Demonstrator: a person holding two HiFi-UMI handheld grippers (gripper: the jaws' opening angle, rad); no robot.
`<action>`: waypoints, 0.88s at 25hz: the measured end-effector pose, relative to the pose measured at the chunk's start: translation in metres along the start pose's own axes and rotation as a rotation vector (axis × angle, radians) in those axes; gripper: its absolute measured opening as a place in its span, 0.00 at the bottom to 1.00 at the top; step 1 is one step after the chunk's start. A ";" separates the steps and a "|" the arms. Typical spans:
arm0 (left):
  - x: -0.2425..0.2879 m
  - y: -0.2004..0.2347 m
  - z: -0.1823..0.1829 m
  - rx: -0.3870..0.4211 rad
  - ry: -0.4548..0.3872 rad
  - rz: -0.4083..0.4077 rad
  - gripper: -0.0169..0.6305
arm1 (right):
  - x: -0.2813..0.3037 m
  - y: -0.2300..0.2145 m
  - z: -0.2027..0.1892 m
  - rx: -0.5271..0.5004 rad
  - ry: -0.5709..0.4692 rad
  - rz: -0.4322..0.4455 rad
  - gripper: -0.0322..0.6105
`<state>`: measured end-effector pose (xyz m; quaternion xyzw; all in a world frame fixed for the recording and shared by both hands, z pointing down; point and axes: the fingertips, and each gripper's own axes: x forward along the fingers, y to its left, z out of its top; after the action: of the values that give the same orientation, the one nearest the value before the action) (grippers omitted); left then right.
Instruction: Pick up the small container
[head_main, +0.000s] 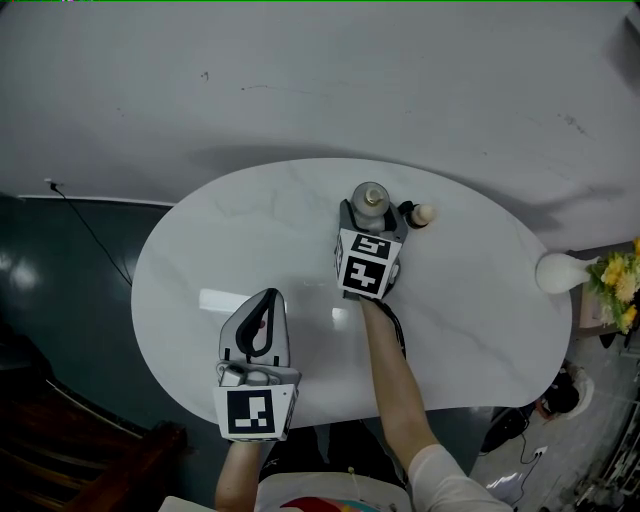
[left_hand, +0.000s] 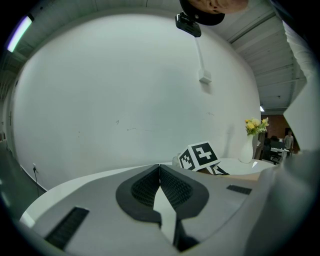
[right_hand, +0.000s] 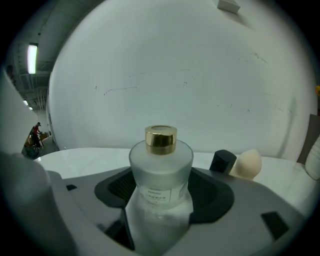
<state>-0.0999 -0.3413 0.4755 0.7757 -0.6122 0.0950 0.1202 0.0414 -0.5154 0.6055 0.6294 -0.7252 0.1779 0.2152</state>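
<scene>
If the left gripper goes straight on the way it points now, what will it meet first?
Probably nothing soon: only bare tabletop lies ahead of the left gripper, then the white wall. The marker cube of the right gripper stands to the right.

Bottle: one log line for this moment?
right gripper: shut on bottle | left gripper: shut, empty | lift: cannot tell
</scene>
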 end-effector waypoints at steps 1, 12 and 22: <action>0.000 0.000 0.000 0.000 -0.001 -0.001 0.05 | 0.000 0.000 0.000 0.000 0.000 0.000 0.57; -0.008 0.001 -0.001 0.000 -0.002 0.002 0.05 | -0.001 -0.001 0.000 0.001 0.001 0.013 0.57; -0.019 0.008 0.004 0.011 -0.020 0.014 0.05 | -0.006 -0.003 0.001 0.024 0.011 0.036 0.57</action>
<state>-0.1116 -0.3268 0.4666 0.7730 -0.6182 0.0915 0.1089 0.0449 -0.5111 0.6008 0.6178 -0.7329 0.1939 0.2087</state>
